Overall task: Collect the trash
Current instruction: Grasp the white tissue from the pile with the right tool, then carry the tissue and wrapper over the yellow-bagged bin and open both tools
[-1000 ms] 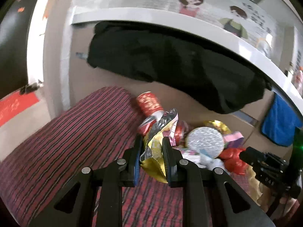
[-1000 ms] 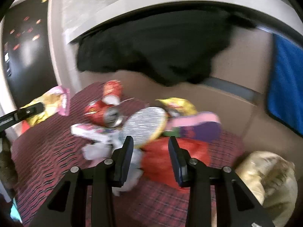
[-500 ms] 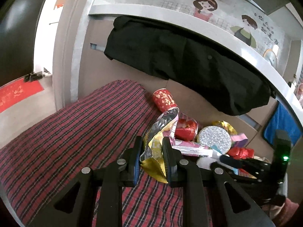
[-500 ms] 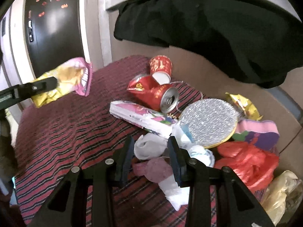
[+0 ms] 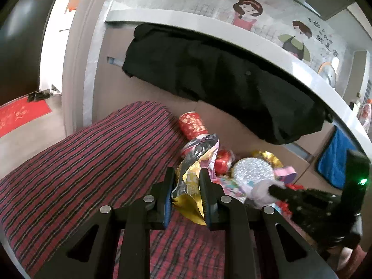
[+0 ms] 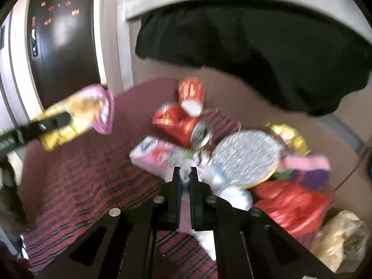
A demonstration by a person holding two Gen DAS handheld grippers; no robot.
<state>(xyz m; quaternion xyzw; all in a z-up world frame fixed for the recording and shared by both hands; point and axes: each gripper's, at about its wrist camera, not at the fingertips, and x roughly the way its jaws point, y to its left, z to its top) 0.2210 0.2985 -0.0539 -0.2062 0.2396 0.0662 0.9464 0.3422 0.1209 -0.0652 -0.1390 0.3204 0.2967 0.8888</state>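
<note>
1. Your left gripper (image 5: 187, 189) was clamped on a crumpled yellow snack bag (image 5: 194, 174), held up clear of the striped cloth (image 5: 93, 162).
2. Your right gripper (image 6: 185, 177) had just been closing, and its jaws stood pinched on a white tissue (image 6: 186, 173) at the near edge of the trash pile.
3. Just beside that tissue lay more crumpled white paper (image 6: 234, 194) and a pink pack (image 6: 158, 154), both resting on the cloth.
4. To the right of them sat a red plastic bag (image 6: 293, 204), with a pale bag (image 6: 341, 237) beyond it at the frame's edge.
5. Behind the tissue a round silver disc (image 6: 246, 157) leaned over the pile, touching a pink and purple wrapper (image 6: 307, 167) on its right.
6. Farther back a red can (image 6: 186, 125) lay on its side, open end facing you, with a red cup (image 6: 191, 93) tipped over just behind it.
7. A gold wrapper (image 6: 288, 134) lay against the brown wall behind the disc.
8. Farthest off, a black garment (image 6: 255, 51) hung from the white ledge (image 5: 209, 21) above the pile.
</note>
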